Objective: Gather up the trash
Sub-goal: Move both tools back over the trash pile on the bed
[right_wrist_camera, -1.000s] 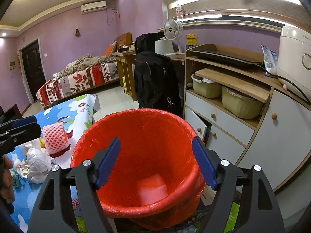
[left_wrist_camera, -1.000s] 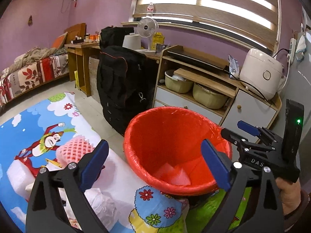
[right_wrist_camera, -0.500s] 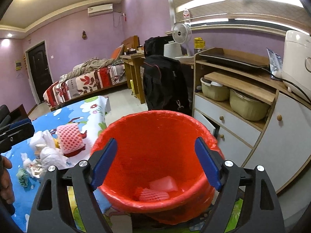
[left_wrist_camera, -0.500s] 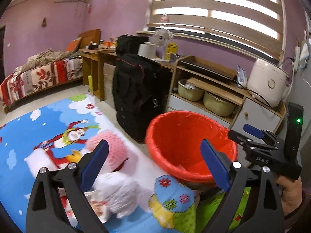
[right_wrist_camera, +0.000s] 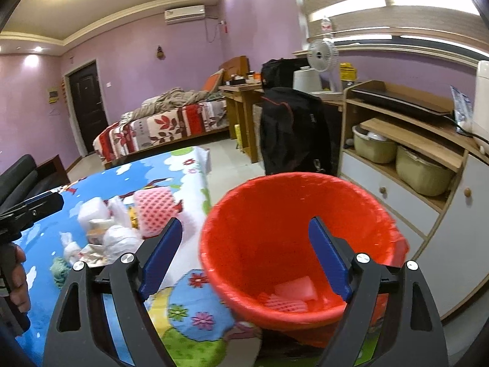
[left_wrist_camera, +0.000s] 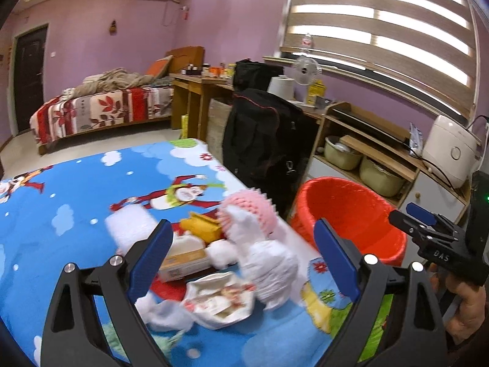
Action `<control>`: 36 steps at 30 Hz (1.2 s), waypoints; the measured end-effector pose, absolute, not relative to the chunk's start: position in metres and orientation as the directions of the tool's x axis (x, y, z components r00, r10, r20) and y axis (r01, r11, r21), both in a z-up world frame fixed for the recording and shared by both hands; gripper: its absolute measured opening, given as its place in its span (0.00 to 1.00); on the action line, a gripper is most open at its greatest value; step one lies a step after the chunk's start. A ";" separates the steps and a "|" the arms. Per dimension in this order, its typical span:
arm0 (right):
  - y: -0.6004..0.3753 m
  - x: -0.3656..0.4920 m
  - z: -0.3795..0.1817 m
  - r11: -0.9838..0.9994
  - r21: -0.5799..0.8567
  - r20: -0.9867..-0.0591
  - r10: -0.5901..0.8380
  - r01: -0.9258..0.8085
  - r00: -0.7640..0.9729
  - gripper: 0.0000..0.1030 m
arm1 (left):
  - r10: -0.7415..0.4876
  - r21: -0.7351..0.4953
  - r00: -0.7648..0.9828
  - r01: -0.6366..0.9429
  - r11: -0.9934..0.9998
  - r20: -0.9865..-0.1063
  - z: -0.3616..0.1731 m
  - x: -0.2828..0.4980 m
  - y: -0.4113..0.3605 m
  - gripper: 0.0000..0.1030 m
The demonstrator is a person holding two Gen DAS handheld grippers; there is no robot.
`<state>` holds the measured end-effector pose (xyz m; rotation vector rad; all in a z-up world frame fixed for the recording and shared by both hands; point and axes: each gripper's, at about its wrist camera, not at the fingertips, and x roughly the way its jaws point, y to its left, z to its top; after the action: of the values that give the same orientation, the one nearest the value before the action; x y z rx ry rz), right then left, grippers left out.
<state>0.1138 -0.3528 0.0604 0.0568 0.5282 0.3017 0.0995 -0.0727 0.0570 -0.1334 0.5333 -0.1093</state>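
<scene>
left gripper (left_wrist_camera: 240,252): jaws standing wide and gripping nothing, hanging over the heap of trash on the table.
right gripper (right_wrist_camera: 244,255): jaws spread wide and just been opening further, nothing pinched between them, hovering above the red bin (right_wrist_camera: 301,211).
trash pile (left_wrist_camera: 214,263): sitting on the cartoon tablecloth (left_wrist_camera: 76,189), framed between the left gripper's 2 blue pads; a pink foam net (left_wrist_camera: 250,211) is lying at 12 o'clock in the pile, a yellow carton (left_wrist_camera: 203,227) at 11 o'clock, white crumpled bags (left_wrist_camera: 269,263) at 3 o'clock, a printed wrapper (left_wrist_camera: 221,302) at 6 o'clock.
red bin: standing off the table edge, at 3 o'clock from the pile, lined with a red bag; 2 pink foam pieces (right_wrist_camera: 288,296) are lying at its bottom.
black backpack (left_wrist_camera: 262,140): standing at 12 o'clock behind the bin.
</scene>
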 end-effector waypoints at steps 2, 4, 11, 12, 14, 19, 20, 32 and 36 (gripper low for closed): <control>-0.346 0.112 0.060 0.950 0.133 -0.487 0.311 -0.283 0.816 0.78 | -0.125 -0.156 0.857 0.053 0.986 -0.500 0.055 0.094 -0.066 0.88; -0.339 0.110 0.059 0.945 0.138 -0.490 0.326 -0.298 0.809 0.78 | -0.112 -0.157 0.857 0.037 0.987 -0.503 0.052 0.089 -0.059 0.88; -0.317 0.103 0.053 0.930 0.140 -0.496 0.364 -0.341 0.788 0.78 | -0.064 -0.154 0.852 -0.020 0.988 -0.519 0.039 0.076 -0.037 0.88; -0.314 0.102 0.053 0.927 0.140 -0.496 0.370 -0.348 0.785 0.78 | -0.053 -0.149 0.851 -0.030 0.988 -0.523 0.036 0.073 -0.033 0.88; -0.309 0.101 0.052 0.923 0.140 -0.499 0.379 -0.359 0.780 0.78 | -0.044 -0.151 0.845 -0.044 0.988 -0.533 0.030 0.069 -0.027 0.88; -0.296 0.099 0.048 0.911 0.142 -0.508 0.403 -0.388 0.761 0.78 | -0.015 -0.151 0.827 -0.085 0.985 -0.562 0.016 0.060 -0.011 0.88; -0.294 0.099 0.047 0.908 0.142 -0.510 0.408 -0.394 0.757 0.78 | -0.010 -0.150 0.825 -0.090 0.985 -0.565 0.014 0.059 -0.010 0.87; -0.265 0.093 0.037 0.878 0.143 -0.531 0.457 -0.457 0.713 0.79 | 0.003 -0.145 0.770 -0.124 0.982 -0.638 -0.011 0.052 0.002 0.81; -0.259 0.094 0.034 0.872 0.141 -0.538 0.465 -0.469 0.703 0.79 | -0.003 -0.142 0.743 -0.124 0.982 -0.669 -0.020 0.054 0.001 0.78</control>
<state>0.0940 -0.2594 0.0339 -0.0071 0.5971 0.5197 0.0537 0.0013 -0.0201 -0.1818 0.7315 0.0667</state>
